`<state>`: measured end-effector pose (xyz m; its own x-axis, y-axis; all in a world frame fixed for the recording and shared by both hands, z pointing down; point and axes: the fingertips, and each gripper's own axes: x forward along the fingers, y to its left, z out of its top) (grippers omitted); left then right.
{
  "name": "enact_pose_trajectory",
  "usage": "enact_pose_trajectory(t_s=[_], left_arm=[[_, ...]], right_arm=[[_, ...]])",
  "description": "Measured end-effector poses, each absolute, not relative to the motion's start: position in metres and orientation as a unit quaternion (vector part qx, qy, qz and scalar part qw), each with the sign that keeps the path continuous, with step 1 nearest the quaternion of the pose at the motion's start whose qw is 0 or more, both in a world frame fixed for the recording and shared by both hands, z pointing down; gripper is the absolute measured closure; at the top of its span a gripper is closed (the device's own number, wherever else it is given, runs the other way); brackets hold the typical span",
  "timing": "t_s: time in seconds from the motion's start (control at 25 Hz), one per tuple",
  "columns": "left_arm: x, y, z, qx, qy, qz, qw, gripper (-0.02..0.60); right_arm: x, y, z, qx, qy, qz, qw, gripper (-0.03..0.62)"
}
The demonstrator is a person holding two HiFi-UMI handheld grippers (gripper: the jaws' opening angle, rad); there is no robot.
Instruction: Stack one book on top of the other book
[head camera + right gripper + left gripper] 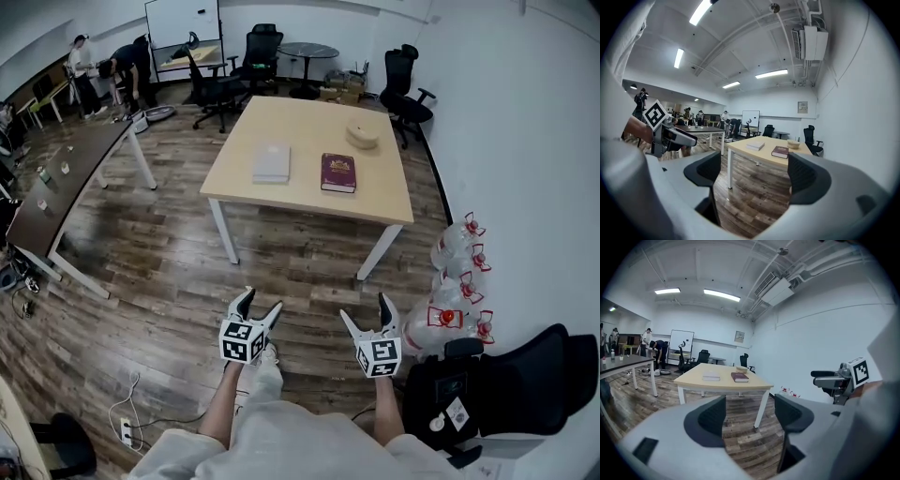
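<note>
Where rectangular wood table stands: maroon book beside white book.

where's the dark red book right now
In the head view, the dark red book lies flat on the light wooden table, close to its near edge, right of the white book and in front of the tan round object.

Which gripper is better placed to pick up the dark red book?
Right, probably. The dark red book lies right of centre on the table, roughly ahead of the right gripper; the left gripper faces the grey book. Both are open, empty and short of the table.
</note>
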<state>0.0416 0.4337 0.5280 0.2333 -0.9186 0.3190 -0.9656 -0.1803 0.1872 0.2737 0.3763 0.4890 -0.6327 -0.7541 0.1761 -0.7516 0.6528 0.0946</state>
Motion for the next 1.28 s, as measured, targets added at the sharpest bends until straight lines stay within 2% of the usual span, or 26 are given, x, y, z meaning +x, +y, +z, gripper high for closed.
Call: enact_pose_trajectory(t_s=[0.76,1.28], left_arm=[[-0.076,0.206,0.512,0.794,-0.579,0.063,0.174,0.262],[-0.119,0.134,0.514,0.805,-0.566,0.065,0.167,0.267]], right_arm=[[0.157,0.174,0.47,0.454,-0.884,-0.008,0.111,0.166],[0.118,0.11,0.471,0.471,-0.876,-0.01,0.107,0.175]])
